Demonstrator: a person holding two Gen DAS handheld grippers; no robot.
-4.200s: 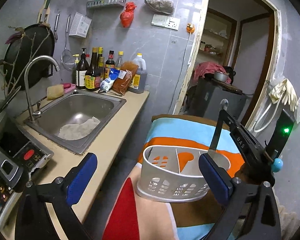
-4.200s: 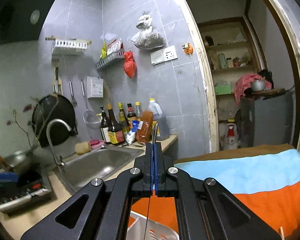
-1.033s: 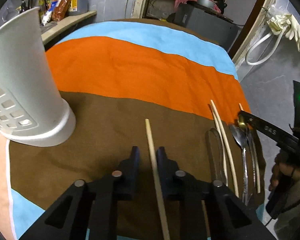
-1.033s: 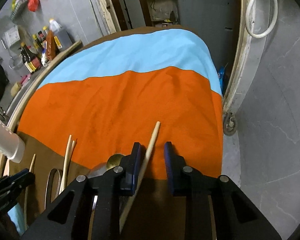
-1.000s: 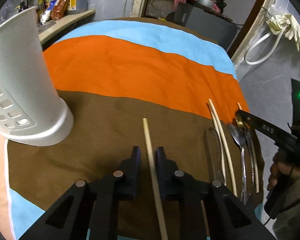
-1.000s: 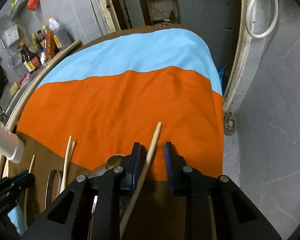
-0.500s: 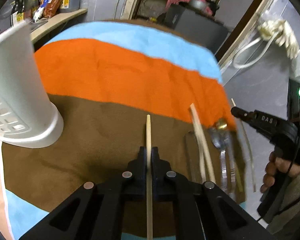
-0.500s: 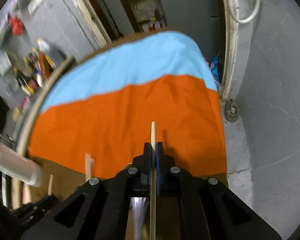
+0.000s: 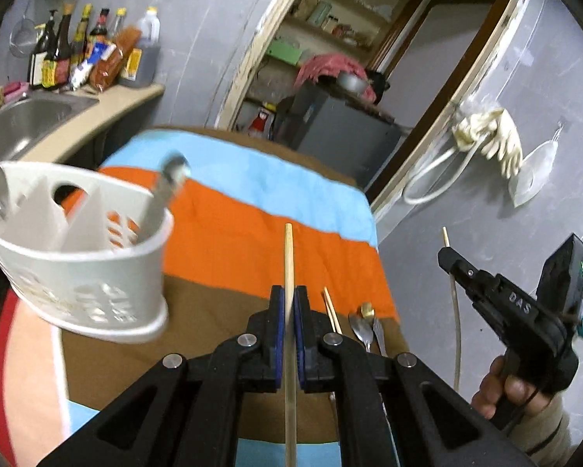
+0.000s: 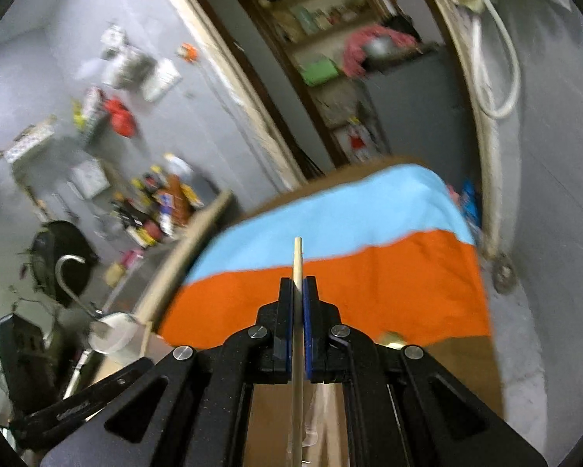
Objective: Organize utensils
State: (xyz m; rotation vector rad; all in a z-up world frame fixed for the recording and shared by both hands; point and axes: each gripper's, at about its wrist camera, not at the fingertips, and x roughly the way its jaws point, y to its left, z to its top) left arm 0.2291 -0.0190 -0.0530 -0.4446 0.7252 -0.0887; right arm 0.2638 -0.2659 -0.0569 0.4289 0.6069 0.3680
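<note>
My left gripper (image 9: 288, 311) is shut on a wooden chopstick (image 9: 288, 257) and holds it lifted above the striped cloth (image 9: 252, 229). My right gripper (image 10: 298, 303) is shut on another chopstick (image 10: 298, 260), also lifted; it shows in the left wrist view (image 9: 447, 260) at the right, with its chopstick (image 9: 454, 311) hanging below. The white utensil caddy (image 9: 97, 272) stands at the left with a metal utensil (image 9: 163, 194) in it. A chopstick pair (image 9: 330, 309), spoons (image 9: 361, 329) and a fork (image 9: 379, 332) lie on the brown stripe.
A counter with a steel sink (image 9: 23, 120) and bottles (image 9: 77, 54) runs along the left. A doorway with shelves (image 9: 330, 27) and a dark cabinet (image 9: 330, 124) is behind the table. A hose and gloves (image 9: 490, 136) hang on the right wall.
Both grippers closed on their chopsticks and lifted them off the cloth. The views have tilted up, so the caddy top and the room show.
</note>
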